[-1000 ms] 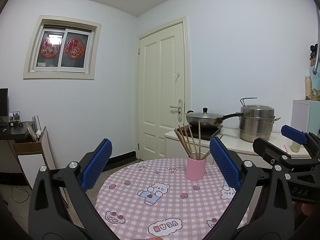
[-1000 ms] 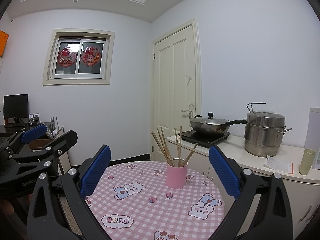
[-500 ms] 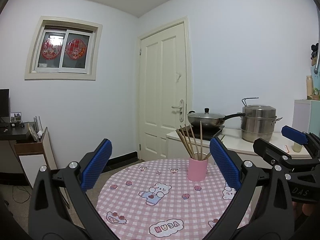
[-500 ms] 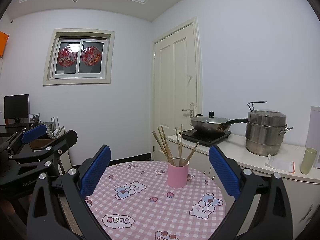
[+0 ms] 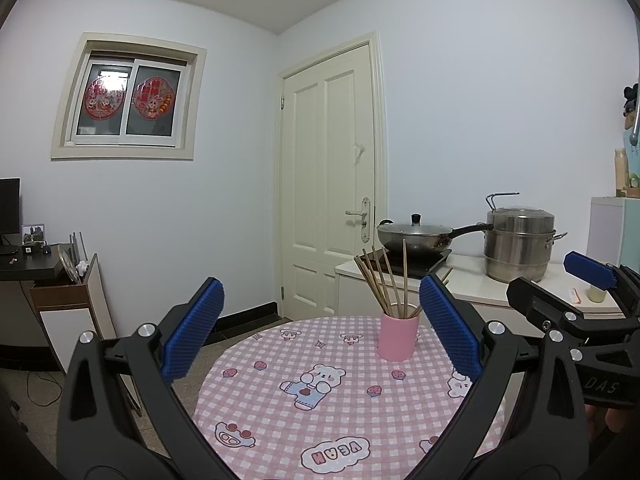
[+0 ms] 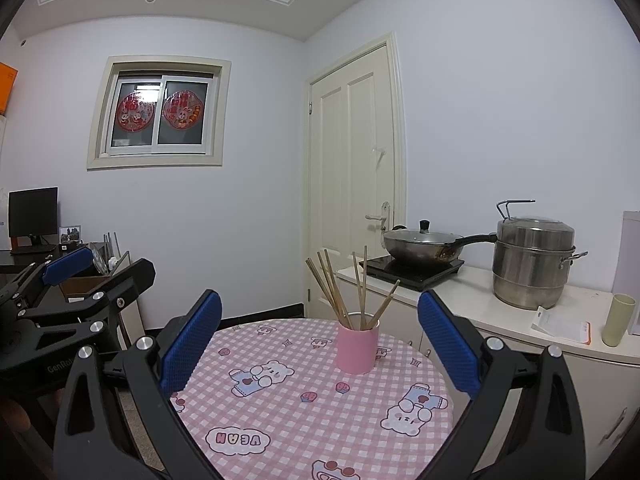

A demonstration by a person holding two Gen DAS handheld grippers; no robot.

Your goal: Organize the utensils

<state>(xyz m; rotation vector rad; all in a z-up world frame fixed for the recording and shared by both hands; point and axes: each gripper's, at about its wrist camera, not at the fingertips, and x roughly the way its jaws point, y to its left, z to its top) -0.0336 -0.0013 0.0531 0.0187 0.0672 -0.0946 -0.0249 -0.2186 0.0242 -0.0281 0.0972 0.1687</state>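
A pink cup (image 5: 397, 337) (image 6: 357, 348) stands upright on the far side of a round table with a pink checked cloth (image 5: 340, 408) (image 6: 288, 412). Several wooden chopsticks (image 5: 384, 280) (image 6: 340, 284) stand in the cup, fanned out. My left gripper (image 5: 320, 336) is open and empty, held above the table's near side. My right gripper (image 6: 320, 340) is open and empty too, beside the left one. Each gripper shows at the edge of the other's view, the right one (image 5: 592, 276) and the left one (image 6: 68, 266).
A white counter (image 6: 500, 312) stands behind the table at right with a lidded wok (image 6: 424, 242) on a hob, a steel steamer pot (image 6: 534, 264), a green cup (image 6: 618, 320) and a paper. A closed door (image 5: 332, 184) is behind. A desk (image 5: 24, 268) stands at left.
Both views have drifted slightly; the cup and table sit a little lower and to the right in frame. Both grippers stay open and empty.
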